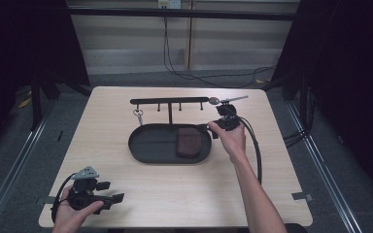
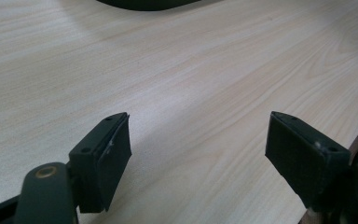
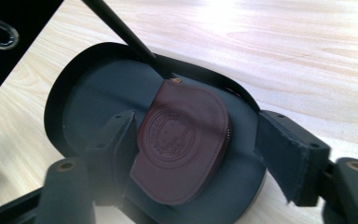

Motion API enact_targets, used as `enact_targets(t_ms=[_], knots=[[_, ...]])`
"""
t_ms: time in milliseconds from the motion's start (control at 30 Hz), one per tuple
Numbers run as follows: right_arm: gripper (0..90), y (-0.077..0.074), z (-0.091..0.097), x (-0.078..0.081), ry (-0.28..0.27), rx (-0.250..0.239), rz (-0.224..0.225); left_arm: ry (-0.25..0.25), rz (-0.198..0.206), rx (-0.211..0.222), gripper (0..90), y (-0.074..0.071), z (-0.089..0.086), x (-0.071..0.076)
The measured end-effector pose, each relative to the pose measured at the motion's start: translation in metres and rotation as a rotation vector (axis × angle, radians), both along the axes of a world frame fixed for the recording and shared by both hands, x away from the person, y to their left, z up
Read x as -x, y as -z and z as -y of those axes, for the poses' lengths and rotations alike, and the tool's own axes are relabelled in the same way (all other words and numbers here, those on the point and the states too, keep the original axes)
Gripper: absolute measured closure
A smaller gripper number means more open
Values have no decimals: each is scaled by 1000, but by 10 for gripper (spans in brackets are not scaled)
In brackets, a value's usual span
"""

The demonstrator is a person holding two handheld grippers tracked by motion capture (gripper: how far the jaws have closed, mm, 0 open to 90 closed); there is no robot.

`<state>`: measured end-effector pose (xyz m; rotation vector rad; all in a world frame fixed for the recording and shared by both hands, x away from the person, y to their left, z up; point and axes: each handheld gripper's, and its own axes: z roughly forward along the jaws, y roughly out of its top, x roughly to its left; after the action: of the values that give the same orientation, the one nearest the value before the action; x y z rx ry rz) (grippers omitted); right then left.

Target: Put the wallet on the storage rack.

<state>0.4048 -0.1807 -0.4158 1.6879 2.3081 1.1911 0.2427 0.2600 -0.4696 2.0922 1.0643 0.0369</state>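
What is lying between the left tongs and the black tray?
Nothing: in the high view, bare wooden table separates the left tongs from the black tray.

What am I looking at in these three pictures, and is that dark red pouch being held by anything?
A person sits at a wooden table with a hand-held two-jaw tool in each hand. The high view looks down from above; the other two cameras ride on the tools and look along their black jaws.

On the table stands a black oval tray with a hook rail above it; keys hang there. The dark red pouch lies in the tray.

The right gripper has its jaws open around the pouch, not pressing it. The left gripper rests open, holding nothing.
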Motion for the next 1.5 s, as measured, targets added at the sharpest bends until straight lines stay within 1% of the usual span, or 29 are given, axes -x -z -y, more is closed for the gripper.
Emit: enact_targets(t_ms=[67, 100, 133, 167, 267, 333, 367, 467, 533, 633, 700, 767, 833, 867, 933, 967, 1033, 1167, 1233, 1300, 1400, 1500], knots=[[225, 0, 2, 4, -4, -3, 1, -3, 0, -1, 220, 0, 0, 0], [206, 1, 4, 6, -10, -4, -6, -3, 0, -1, 220, 0, 0, 0], [192, 2, 5, 8, -21, 2, -13, -3, 0, 0, 220, 0, 0, 0], [191, 2, 7, 11, -21, -3, -14, -3, 0, 0, 221, 0, 0, 0], [185, 3, 12, 19, -16, -14, 7, -4, 1, -2, 220, 0, 0, 0], [171, 3, 15, 23, -13, 0, 8, -1, -1, -6, 220, 0, -1, 0], [174, 3, 17, 26, -9, 1, 22, -6, 0, -1, 220, 0, -1, 0], [175, 3, 24, 34, -5, -7, 45, -10, 2, 0, 220, 0, -2, 0], [174, 4, 29, 40, -1, -5, 45, -12, 0, -1, 220, 0, -2, 0], [175, 5, 37, 48, 6, 2, 64, -10, 2, -4, 221, 0, -2, 0], [176, 6, 42, 54, 6, 10, 61, -13, 1, -7, 220, 0, -2, 0], [181, 7, 48, 60, 18, 6, 73, -12, -3, -4, 220, 1, -2, -1], [173, 9, 53, 66, 25, 11, 85, -8, -3, -6, 220, 1, -1, 0], [173, 9, 56, 69, 28, 5, 103, -8, -3, -6, 220, 1, -1, 0], [165, 9, 61, 76, 43, 0, 113, -7, -3, -10, 220, 1, -1, 0], [157, 10, 63, 78, 38, 1, 119, -6, -1, -12, 220, 1, -1, 0], [155, 10, 67, 85, 38, 10, 123, -11, -3, -4, 220, 1, -2, 0], [156, 11, 74, 99, 45, 14, 132, -11, -2, -6, 220, 1, -2, 0], [157, 12, 77, 106, 47, 15, 134, -6, -2, -14, 220, 1, -1, 0], [157, 15, 81, 112, 44, 23, 131, -5, -1, -9, 220, 0, -1, 1], [161, 21, 87, 122, 60, 24, 127, -10, -5, -5, 220, 0, -2, 0], [162, 28, 93, 131, 66, 30, 120, -12, 0, -5, 220, 0, -1, 1]])
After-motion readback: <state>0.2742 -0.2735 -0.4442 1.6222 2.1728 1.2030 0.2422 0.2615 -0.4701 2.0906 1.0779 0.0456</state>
